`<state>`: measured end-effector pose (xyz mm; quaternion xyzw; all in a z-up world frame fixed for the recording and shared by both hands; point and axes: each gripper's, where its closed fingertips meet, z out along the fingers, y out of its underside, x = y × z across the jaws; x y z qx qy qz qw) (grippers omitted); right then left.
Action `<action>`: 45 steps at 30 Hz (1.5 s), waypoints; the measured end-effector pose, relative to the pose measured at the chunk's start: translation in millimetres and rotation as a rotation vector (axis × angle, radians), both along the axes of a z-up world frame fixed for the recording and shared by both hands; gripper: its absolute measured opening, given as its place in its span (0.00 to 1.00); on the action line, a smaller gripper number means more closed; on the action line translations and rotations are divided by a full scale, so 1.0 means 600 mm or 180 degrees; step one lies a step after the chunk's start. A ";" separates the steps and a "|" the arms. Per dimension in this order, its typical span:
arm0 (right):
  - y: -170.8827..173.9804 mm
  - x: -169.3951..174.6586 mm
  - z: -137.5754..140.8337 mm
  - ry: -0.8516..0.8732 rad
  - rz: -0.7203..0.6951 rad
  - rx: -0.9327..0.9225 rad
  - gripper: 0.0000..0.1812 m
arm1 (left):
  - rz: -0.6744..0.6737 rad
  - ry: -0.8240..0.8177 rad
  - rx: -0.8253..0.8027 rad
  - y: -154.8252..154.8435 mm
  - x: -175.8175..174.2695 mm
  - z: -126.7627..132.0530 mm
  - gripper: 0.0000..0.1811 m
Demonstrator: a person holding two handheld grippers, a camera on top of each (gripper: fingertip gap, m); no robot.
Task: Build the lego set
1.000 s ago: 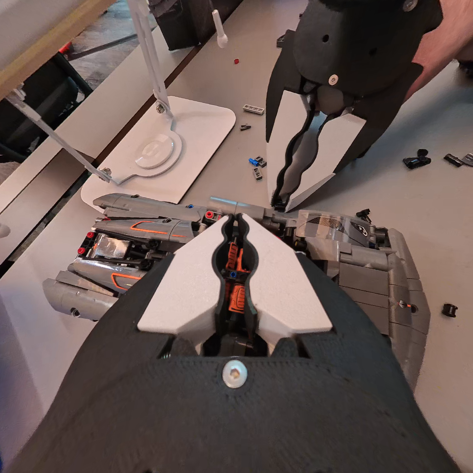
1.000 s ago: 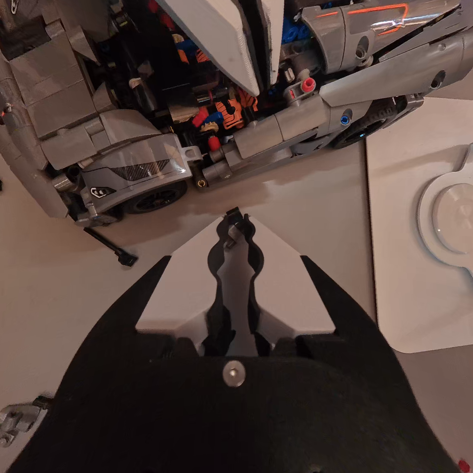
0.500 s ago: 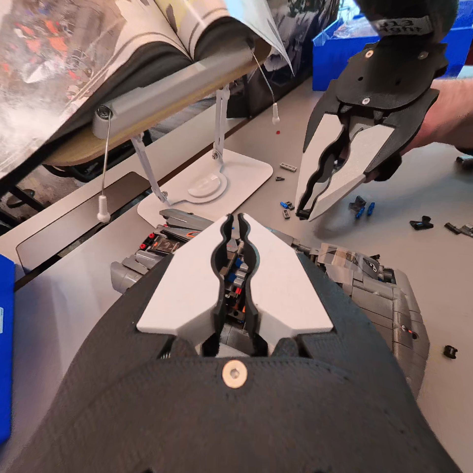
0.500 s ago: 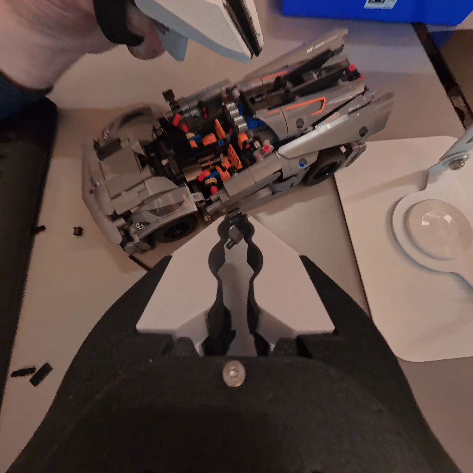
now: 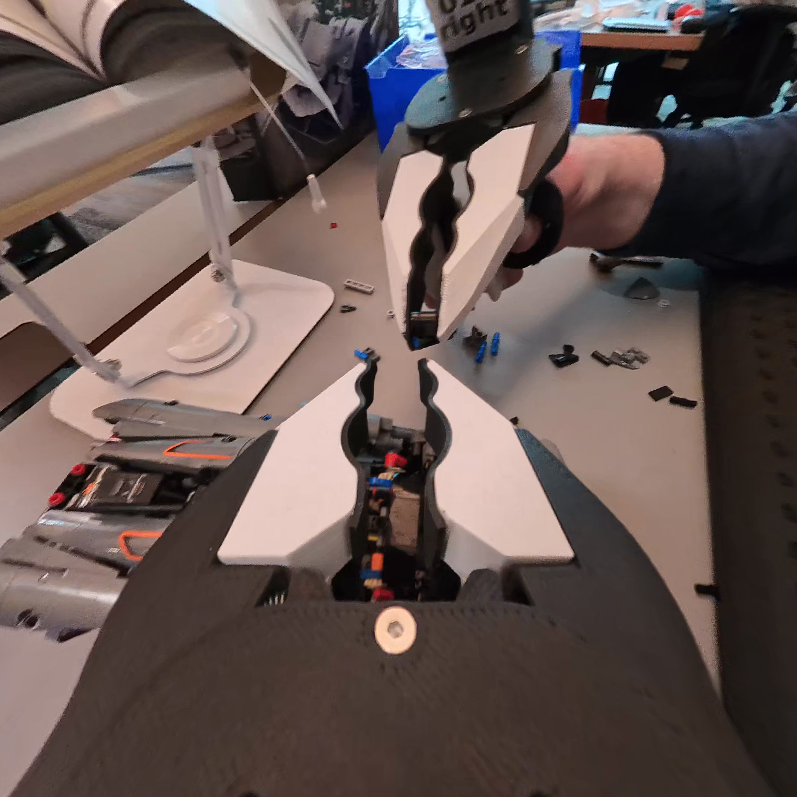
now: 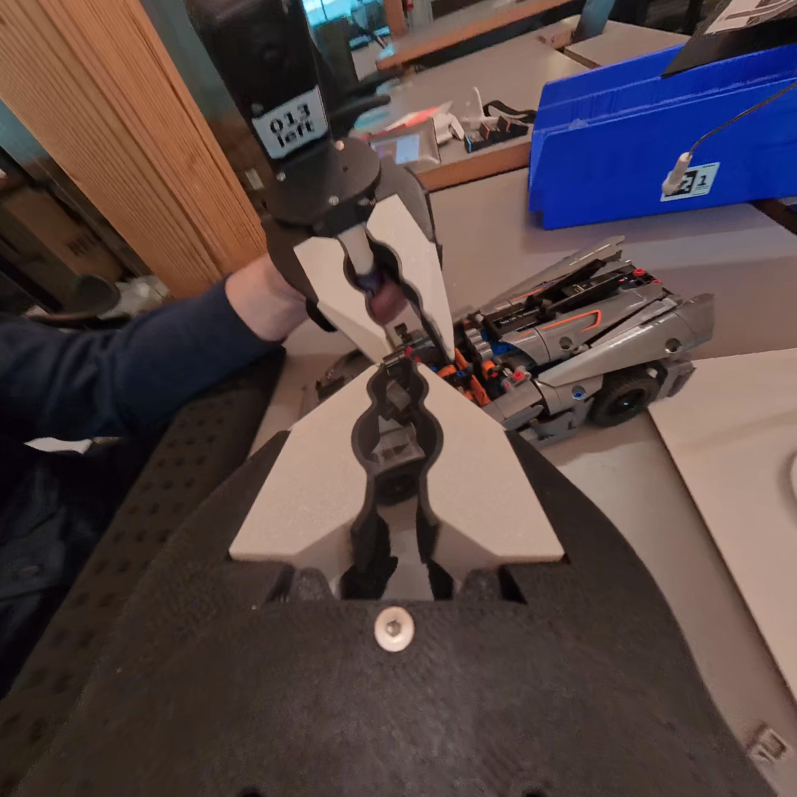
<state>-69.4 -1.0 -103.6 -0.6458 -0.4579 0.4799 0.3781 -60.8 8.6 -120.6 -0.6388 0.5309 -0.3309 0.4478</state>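
Gripping perhaps a black piece (image 6: 396,366)

Grey lego car (image 6: 604,345), partly built, on the table.

Stands on black wheels, upright; orange lines on the grey body, open middle showing orange, blue and red parts. Small black piece (image 6: 394,366) above the car's front, pinched.

2 wrist views facing each other, close above lego car (image 6: 595,353), shared
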 end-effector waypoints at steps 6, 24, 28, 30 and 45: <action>-0.005 -0.002 0.013 0.0267 0.0080 -0.0225 0.05 | -0.0161 -0.0179 -0.0083 -0.016 0.017 0.014 0.10; -0.002 -0.005 0.026 0.0336 -0.0023 -0.0117 0.05 | -0.0232 -0.0349 -0.0176 -0.020 0.016 0.027 0.09; 0.004 -0.004 0.025 0.0128 -0.0187 0.0235 0.05 | -0.0185 -0.0314 -0.0179 -0.016 0.015 0.024 0.07; 0.006 -0.004 0.028 0.0039 -0.0268 0.0428 0.05 | -0.0169 -0.0334 -0.0174 -0.015 0.014 0.026 0.06; 0.015 -0.004 0.033 -0.0013 -0.0440 0.0560 0.06 | -0.0068 -0.0274 -0.0067 -0.007 0.011 0.025 0.04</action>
